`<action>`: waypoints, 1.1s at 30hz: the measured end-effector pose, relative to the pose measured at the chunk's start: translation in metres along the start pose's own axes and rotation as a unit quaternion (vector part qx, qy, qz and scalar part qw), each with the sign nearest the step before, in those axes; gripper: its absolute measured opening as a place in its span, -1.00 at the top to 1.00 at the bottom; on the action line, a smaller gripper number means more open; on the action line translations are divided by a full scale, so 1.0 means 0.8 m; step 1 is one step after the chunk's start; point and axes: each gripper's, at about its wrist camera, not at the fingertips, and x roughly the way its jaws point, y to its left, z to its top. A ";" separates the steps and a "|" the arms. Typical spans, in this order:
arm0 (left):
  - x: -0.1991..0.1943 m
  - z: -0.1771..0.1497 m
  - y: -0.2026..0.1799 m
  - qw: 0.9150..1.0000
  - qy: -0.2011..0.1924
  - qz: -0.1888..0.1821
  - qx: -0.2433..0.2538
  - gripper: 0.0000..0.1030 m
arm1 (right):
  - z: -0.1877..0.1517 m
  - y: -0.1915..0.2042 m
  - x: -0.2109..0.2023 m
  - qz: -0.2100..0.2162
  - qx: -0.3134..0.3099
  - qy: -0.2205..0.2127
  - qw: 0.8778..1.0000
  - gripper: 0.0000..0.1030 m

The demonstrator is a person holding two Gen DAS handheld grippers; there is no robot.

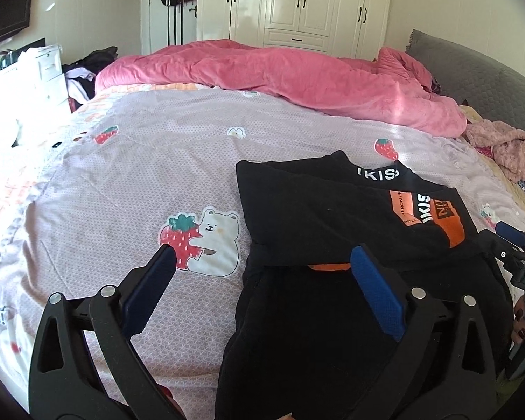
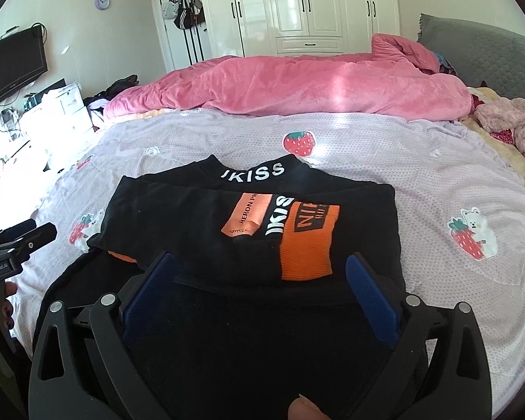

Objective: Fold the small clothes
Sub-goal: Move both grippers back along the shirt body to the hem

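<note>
A white wardrobe with dark handles fills the far wall; in front of it the bed takes up most of both views, covered by a pale lilac sheet printed with strawberries and white bears; a grey padded headboard stands along the right side; a rumpled pink quilt lies heaped across the far part of the bed, well apart from the clothes; a fuzzy pale pink garment is bunched at the right edge near the headboard; a dark television hangs on the left wall above a white cabinet, and a small round clock sits higher up.

The black garment, printed with white letters and orange panels, lies on the near half of the bed; its upper part is folded down so that a doubled, lettered layer rests on top, while the lower part spreads flat toward the cameras; a strip of orange shows at the fold's near edge.

The left claw stands wide apart with nothing between its blue pads; one finger is over the bare sheet by the bear print, the other over the garment's left part; no pad presses the cloth. The right claw is likewise spread wide over the garment's near part, its pads clear of the fabric and gripping nothing. Fingertips of a hand show at the bottom edge of the right wrist view.
</note>
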 end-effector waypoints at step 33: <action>-0.046 -0.046 0.001 0.999 0.019 0.032 0.022 -0.82 | -0.058 -0.035 -0.067 -0.021 0.007 0.014 1.000 -0.90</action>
